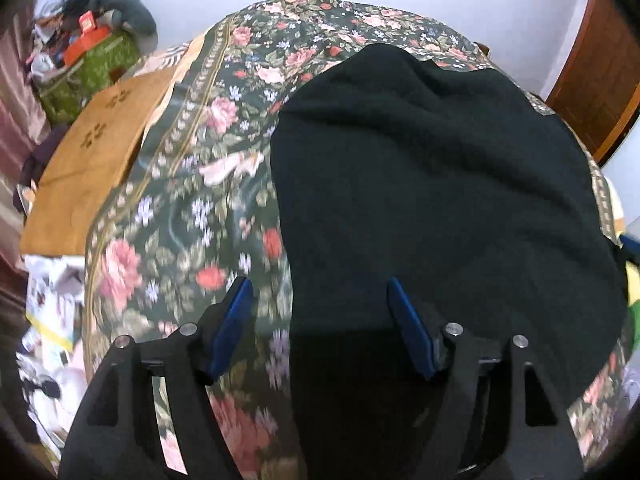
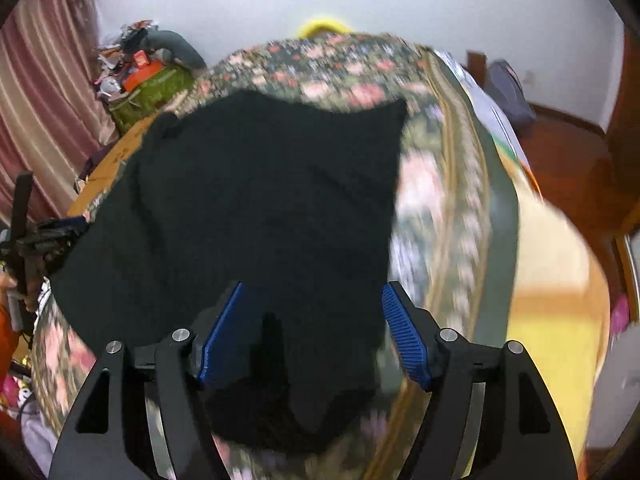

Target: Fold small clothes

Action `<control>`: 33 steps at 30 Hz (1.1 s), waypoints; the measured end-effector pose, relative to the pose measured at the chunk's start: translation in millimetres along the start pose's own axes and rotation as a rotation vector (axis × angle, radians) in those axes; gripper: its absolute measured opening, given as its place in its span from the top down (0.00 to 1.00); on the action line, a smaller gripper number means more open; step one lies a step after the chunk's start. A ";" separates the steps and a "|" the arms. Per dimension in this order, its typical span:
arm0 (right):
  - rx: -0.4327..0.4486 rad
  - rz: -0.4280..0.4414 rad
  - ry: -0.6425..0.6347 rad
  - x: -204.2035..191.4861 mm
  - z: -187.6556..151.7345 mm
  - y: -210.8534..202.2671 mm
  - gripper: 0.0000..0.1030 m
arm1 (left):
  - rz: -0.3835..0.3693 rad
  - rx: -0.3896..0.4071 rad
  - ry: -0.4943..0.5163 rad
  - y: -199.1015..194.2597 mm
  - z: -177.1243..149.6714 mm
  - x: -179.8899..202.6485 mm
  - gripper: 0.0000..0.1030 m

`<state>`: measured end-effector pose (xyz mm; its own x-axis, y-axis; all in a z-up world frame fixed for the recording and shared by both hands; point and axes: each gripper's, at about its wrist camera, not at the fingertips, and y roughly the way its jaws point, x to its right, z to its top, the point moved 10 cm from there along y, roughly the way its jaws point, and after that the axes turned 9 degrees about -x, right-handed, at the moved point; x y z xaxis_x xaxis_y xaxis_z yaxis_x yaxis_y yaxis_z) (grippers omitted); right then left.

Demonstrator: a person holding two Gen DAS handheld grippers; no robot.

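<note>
Two tools, the left tool and the right tool, are held spread wide over a dark cloth laid flat on the flowery bed, which looks soft and light and is best pinched at its near corners.

L gripper: jaws spread wide, blue pads angled outward, nothing between them. R gripper: same, jaws wide apart, ribbed blue pads clear, nothing clamped. Both point forward and down. L gripper also shows at left edge of the R wrist view.
</note>
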<state>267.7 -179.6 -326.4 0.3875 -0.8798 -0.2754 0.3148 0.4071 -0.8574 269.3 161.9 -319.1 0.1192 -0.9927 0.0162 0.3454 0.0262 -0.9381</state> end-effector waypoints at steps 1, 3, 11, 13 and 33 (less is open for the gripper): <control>-0.016 0.006 0.009 1.2 -9.0 3.8 0.35 | 0.004 0.000 0.009 -3.2 -5.0 0.3 0.32; -0.039 0.012 0.026 3.0 -21.8 11.7 0.35 | 0.019 0.005 0.029 -9.0 -11.9 1.4 0.31; -0.016 0.138 0.089 -5.0 -20.1 22.2 0.84 | 0.079 0.006 0.094 -24.7 -25.8 7.4 0.32; -0.014 0.113 0.040 -7.5 -13.1 21.8 0.92 | 0.076 0.000 0.109 -30.0 -21.9 7.8 0.32; 0.061 -0.097 -0.019 72.2 121.9 33.1 0.94 | -0.041 0.070 0.145 20.6 130.5 2.1 0.21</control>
<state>411.8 -199.6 -321.7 0.3687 -0.9113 -0.1834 0.4037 0.3348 -0.8514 398.1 175.7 -293.2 -0.0301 -0.9995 -0.0010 0.4116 -0.0115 -0.9113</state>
